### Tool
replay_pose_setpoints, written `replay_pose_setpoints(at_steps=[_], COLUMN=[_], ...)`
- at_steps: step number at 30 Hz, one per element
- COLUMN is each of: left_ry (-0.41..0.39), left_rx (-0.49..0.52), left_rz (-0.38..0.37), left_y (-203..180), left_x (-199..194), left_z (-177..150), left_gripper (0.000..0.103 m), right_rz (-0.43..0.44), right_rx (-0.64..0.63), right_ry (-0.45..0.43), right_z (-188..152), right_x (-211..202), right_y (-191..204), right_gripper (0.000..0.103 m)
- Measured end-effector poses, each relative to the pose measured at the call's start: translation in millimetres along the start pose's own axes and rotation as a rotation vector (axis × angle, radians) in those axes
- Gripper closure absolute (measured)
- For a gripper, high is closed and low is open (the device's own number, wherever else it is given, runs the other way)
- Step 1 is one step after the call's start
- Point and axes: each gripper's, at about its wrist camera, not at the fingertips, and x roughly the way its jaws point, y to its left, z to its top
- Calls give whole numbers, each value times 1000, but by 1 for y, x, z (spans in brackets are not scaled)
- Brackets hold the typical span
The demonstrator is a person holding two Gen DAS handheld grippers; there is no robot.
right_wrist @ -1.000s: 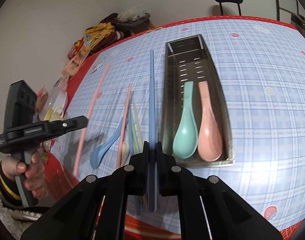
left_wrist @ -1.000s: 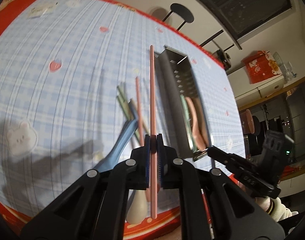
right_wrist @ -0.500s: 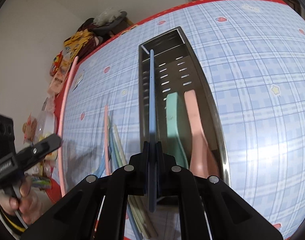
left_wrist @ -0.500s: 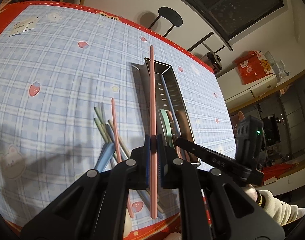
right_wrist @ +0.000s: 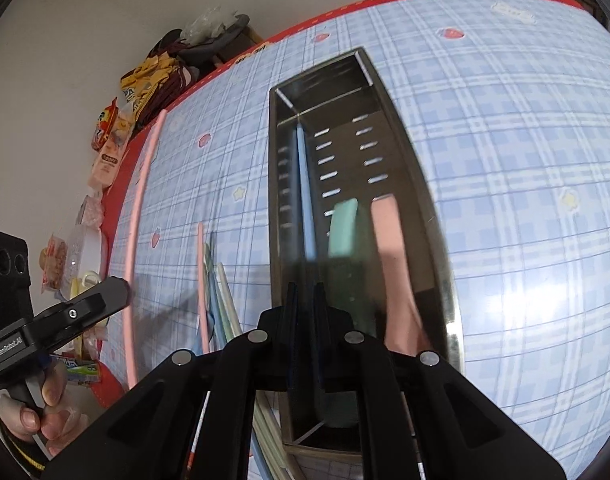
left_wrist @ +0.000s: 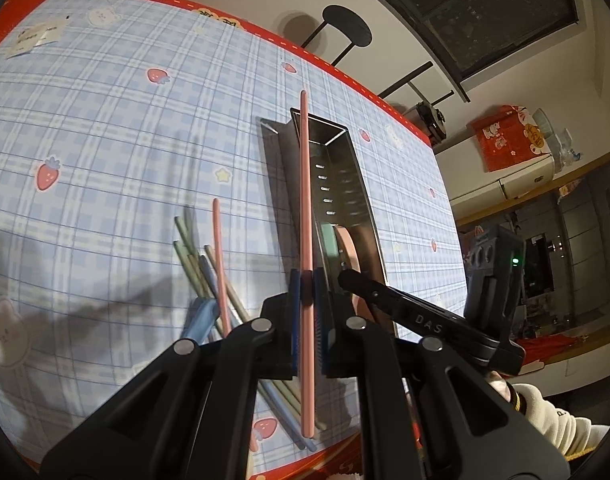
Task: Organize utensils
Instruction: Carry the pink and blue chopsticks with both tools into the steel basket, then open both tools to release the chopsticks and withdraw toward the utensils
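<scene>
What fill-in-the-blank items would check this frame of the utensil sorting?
1. The left gripper is shut on a ____ chopstick.
2. The blue chopstick lies inside the metal ____.
3. The green spoon lies beside a ____ spoon.

Missing words: pink; tray; pink

My right claw (right_wrist: 305, 300) hides the blue chopstick's (right_wrist: 306, 196) near end. Spoon bowls (right_wrist: 345, 320) blurred, tray's (right_wrist: 437, 240) near corner cut off behind it.

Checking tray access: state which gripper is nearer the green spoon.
Right. The right gripper hangs over the tray beside the green spoon; the left gripper sits outside it.
</scene>
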Motion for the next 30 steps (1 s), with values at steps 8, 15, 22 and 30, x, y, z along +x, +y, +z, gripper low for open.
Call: replay_pose_setpoints(at_steps=[8, 15, 22, 30], left_ry=[27, 41, 33, 0], left_rx=[-3, -34, -83, -144], left_rz=[-19, -22, -2, 28], left_y=[-13, -24, -29, -30], left_x=[25, 47, 67, 87], left_z=[4, 7, 12, 19], left_gripper=[93, 93, 93, 93], right_rz=[-94, -223, -284, -308], right_rx=[-19, -20, 21, 37], right_ry=[-104, -164, -164, -155], right_z=[1, 0, -6, -12], right_x=[-43, -74, -89, -103], right_y=[-17, -38, -62, -81], right_gripper=[37, 6, 6, 6])
